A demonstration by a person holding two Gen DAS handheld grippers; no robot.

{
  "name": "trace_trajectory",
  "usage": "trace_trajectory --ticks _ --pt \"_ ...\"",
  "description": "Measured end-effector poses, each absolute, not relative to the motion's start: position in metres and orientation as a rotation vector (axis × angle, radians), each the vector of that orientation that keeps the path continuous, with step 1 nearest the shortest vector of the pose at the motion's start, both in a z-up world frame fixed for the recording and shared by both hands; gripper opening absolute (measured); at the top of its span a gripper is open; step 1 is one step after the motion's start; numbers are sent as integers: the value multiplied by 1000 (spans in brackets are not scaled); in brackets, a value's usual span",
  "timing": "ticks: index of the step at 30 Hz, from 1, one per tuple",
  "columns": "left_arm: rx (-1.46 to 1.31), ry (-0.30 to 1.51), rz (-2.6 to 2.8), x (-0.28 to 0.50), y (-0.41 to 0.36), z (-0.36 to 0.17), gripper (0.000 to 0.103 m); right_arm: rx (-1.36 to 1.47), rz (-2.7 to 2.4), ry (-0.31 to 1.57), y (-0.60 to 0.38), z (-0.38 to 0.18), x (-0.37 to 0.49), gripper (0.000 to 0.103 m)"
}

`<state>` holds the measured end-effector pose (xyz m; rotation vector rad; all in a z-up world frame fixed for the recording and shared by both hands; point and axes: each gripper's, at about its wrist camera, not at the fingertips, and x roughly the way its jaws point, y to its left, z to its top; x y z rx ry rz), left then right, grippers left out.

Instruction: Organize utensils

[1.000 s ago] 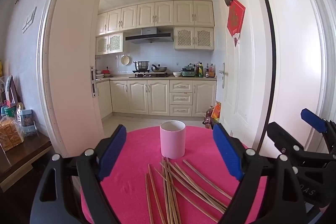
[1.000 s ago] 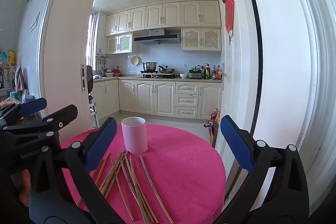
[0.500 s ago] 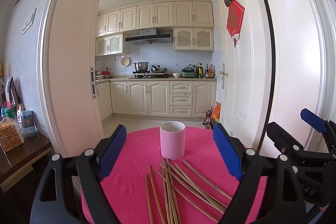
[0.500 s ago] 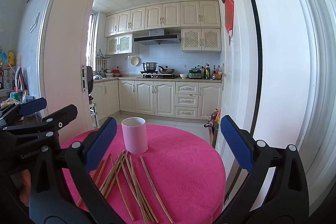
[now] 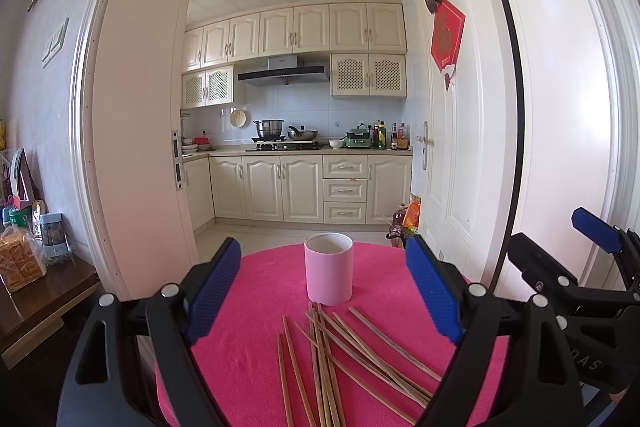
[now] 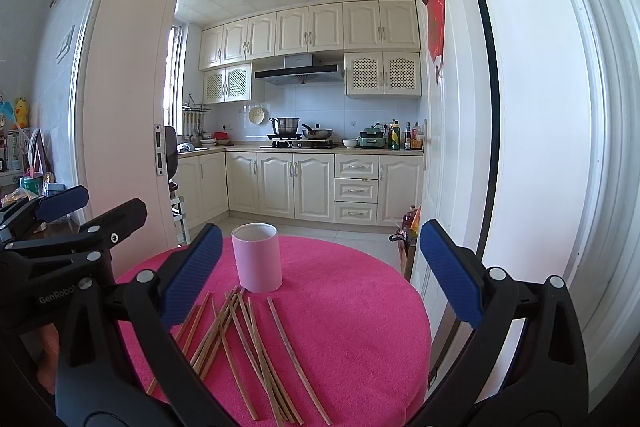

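Looking at both wrist cams rn: left tongs point(image 5: 326, 301) and right tongs point(image 6: 320, 279) are both spread wide, nothing between the blue pads point(image 5: 214, 291), just hovering over the near edge of the round worktop w/ the pink cloth point(image 6: 360, 291). Wooden chopsticks point(image 5: 340, 359) are lying loose in a messy fan on the cloth, some crossing each other, far ends pointing toward the pink cup point(image 5: 329, 275). Cup's upright near the far side of the worktop; closest stick tips sit just beside its base, can't tell if they touch. From the right cam the cup point(image 6: 258, 257) sits left of center, sticks point(image 6: 244, 351) spread out in front of it. I can see each set of tongs from the other cam, off to the side. Kitchen w/ cream cabinets point(image 5: 304, 31) in the bg thru the doorway.
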<state>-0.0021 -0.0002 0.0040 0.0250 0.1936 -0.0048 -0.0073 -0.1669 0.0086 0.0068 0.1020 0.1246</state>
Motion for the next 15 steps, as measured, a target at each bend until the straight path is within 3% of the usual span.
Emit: trace_trajectory --ticks 15 --pt "28 191 -4 -3 -2 5 83 10 122 103 -169 8 -6 97"
